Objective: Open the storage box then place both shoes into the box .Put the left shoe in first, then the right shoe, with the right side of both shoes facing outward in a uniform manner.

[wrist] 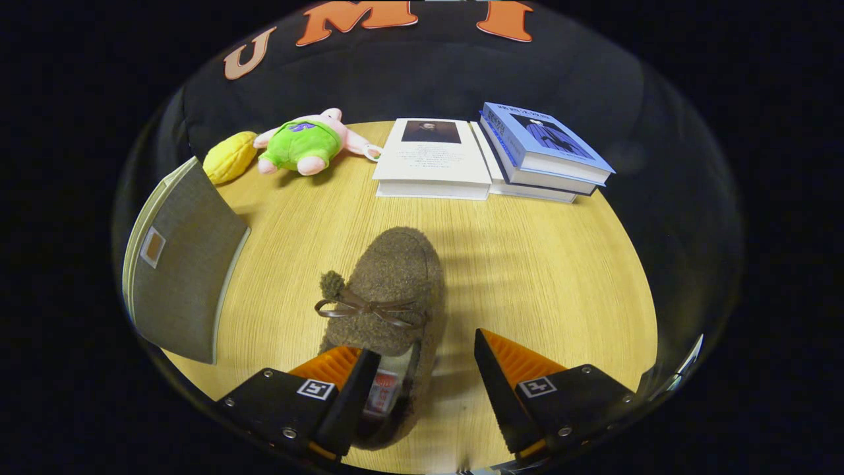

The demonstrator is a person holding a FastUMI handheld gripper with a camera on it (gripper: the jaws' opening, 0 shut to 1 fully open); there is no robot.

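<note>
Gripper view: gripper (419,369) hangs low over a round light-wood table (547,277), fingers spread wide and pressing on nothing. A brown fuzzy shoe (392,290) with a thin bow and a pompom lies on the table between the fingers, toe pointing away from the camera; its heel opening sits just inside the left finger (343,396), which overlaps that edge of the shoe, though contact cannot be confirmed. The right finger (501,379) stands clear of the shoe, with bare table between them. To the left of the shoe, near the table edge, stands the grey fabric storage box (181,264), a small tag on its facing panel; whether its lid is open cannot be told from this angle. Beyond the shoe, at the far side of the table: a white book (432,161) lying flat, a stack of books (544,155) with a blue cover on top just to its right, a pink plush toy (303,142) in a green outfit to its left, and a yellow object (229,157) beside the plush.
</note>
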